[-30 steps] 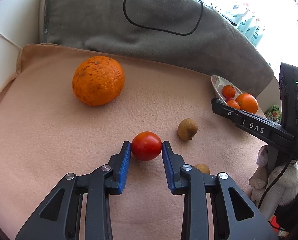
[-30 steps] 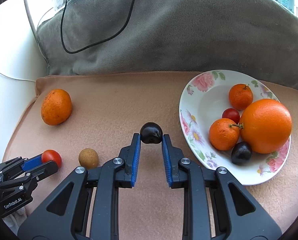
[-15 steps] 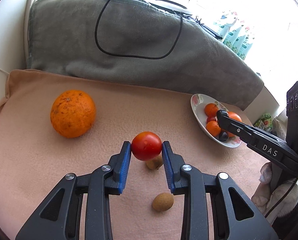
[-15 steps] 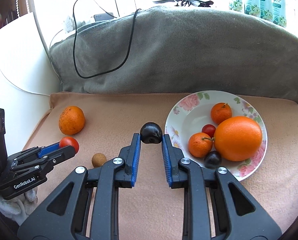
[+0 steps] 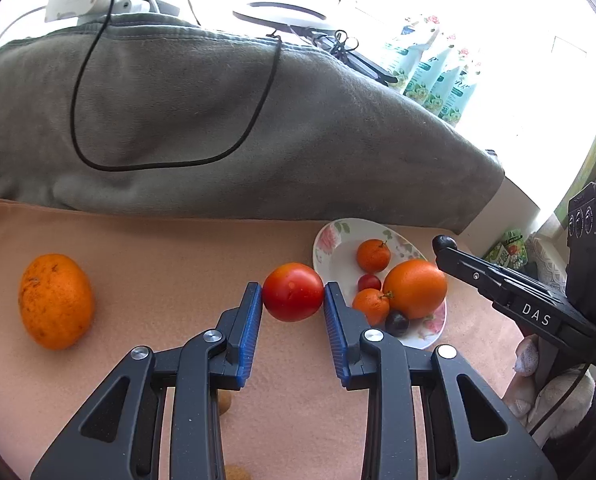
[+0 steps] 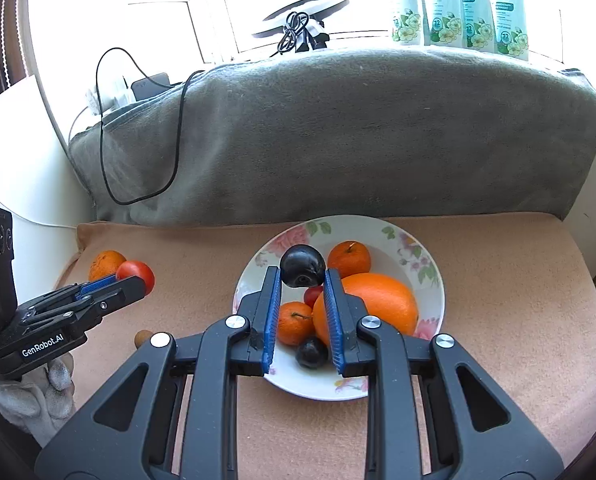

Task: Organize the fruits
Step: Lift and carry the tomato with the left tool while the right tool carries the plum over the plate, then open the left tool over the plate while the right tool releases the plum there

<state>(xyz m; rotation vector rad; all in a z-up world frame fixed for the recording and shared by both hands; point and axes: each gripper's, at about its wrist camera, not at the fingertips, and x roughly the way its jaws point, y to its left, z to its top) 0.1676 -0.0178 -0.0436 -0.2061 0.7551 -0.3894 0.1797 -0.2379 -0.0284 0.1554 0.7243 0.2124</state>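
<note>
A: Over the plate now. Your right gripper has carried its clamped plum up off the blanket.

B: Yep, and your left gripper, clamped on the tomato, lifted too, just beside the plate. Both look ready to drop.

Each camera is riding just behind its own fingers, looking forward and slanting down over the peach blanket toward the grey cushion and bright window. The left view is sitting left of the floral plate; the right view is hanging close above it. Both are sharing the plate, blanket and cushion, and each is catching the other gripper at its edge.
</note>
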